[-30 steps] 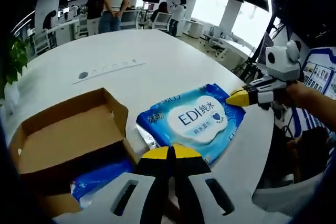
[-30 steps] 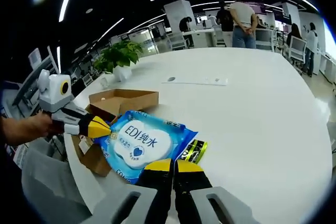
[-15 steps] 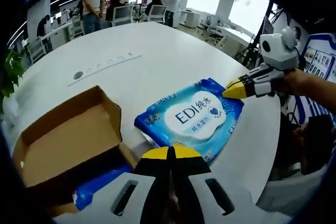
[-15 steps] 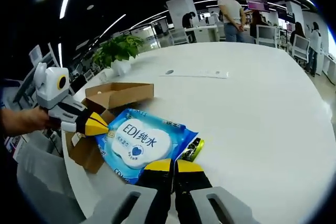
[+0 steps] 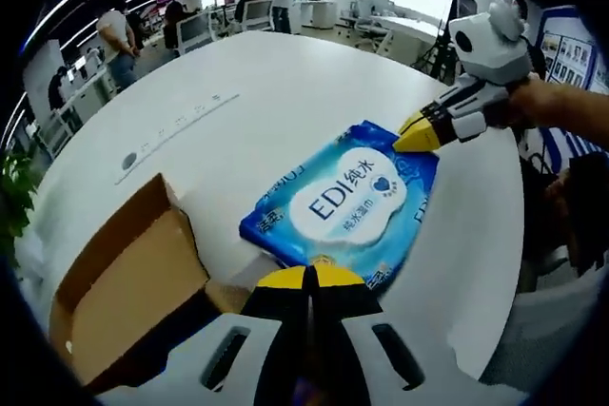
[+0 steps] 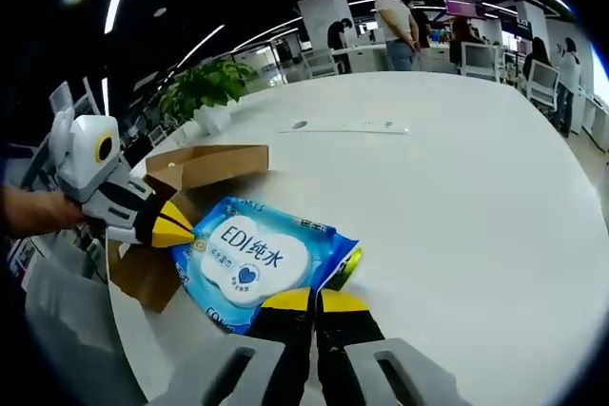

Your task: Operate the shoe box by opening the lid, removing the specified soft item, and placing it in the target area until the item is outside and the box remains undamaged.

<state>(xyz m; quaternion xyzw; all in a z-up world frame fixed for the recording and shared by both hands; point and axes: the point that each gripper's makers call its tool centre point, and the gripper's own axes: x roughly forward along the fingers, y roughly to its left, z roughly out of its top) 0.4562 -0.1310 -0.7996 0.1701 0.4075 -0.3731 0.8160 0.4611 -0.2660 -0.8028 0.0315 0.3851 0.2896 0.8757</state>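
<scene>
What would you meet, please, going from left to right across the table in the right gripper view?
Left gripper → cardboard box → blue wipes pack → small green-and-black packet peeking out at the pack's right edge → bare white table.

White round table (image 6: pixel 457 178), open cardboard box (image 5: pixel 124 292), blue wipes pack (image 5: pixel 341 204), power strip (image 6: pixel 344 126)

Left gripper (image 5: pixel 307 278): white moulded body, slotted cut-outs, black jaws capped yellow at the tips. Right gripper (image 6: pixel 315 300): same build; seen at 2 o'clock in the left gripper view, tapering to a yellow point, held by a bare hand (image 5: pixel 538 102)
</scene>
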